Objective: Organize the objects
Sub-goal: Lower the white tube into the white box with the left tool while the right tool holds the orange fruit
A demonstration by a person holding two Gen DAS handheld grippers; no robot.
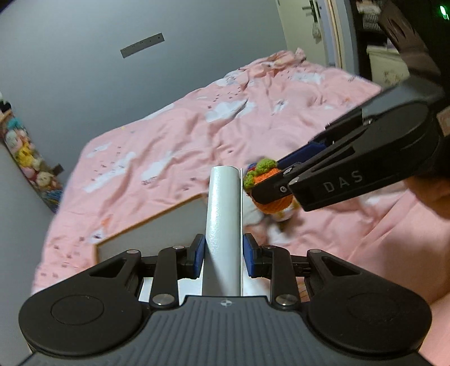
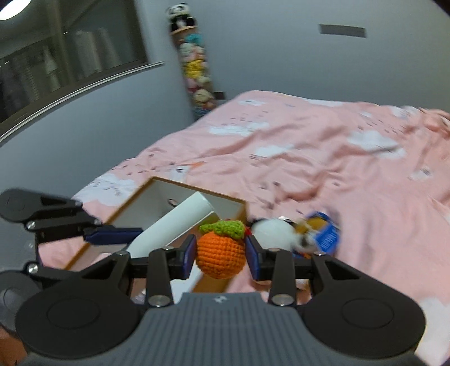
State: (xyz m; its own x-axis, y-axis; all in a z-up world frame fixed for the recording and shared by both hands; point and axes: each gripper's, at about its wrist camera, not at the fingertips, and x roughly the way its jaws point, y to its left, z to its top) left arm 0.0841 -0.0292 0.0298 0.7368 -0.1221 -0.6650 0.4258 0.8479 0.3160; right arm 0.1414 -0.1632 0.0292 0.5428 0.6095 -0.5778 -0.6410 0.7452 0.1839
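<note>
In the left wrist view my left gripper (image 1: 223, 250) is shut on a white tube (image 1: 223, 214) that stands up between its blue pads. Beside it on the right, my right gripper (image 1: 265, 184) holds a crocheted orange with green leaves (image 1: 260, 171). In the right wrist view my right gripper (image 2: 220, 253) is shut on that crocheted orange (image 2: 220, 252). The left gripper (image 2: 128, 239) reaches in from the left with the white tube (image 2: 174, 225). Both hang above an open white box with a wooden rim (image 2: 197, 192) on the bed.
A pink duvet with white clouds (image 2: 323, 157) covers the bed. A white plush toy (image 2: 277, 232) and a blue packet (image 2: 327, 232) lie to the right of the box. A column of soft toys (image 2: 195, 73) hangs on the grey wall. A door (image 1: 303, 25) stands beyond the bed.
</note>
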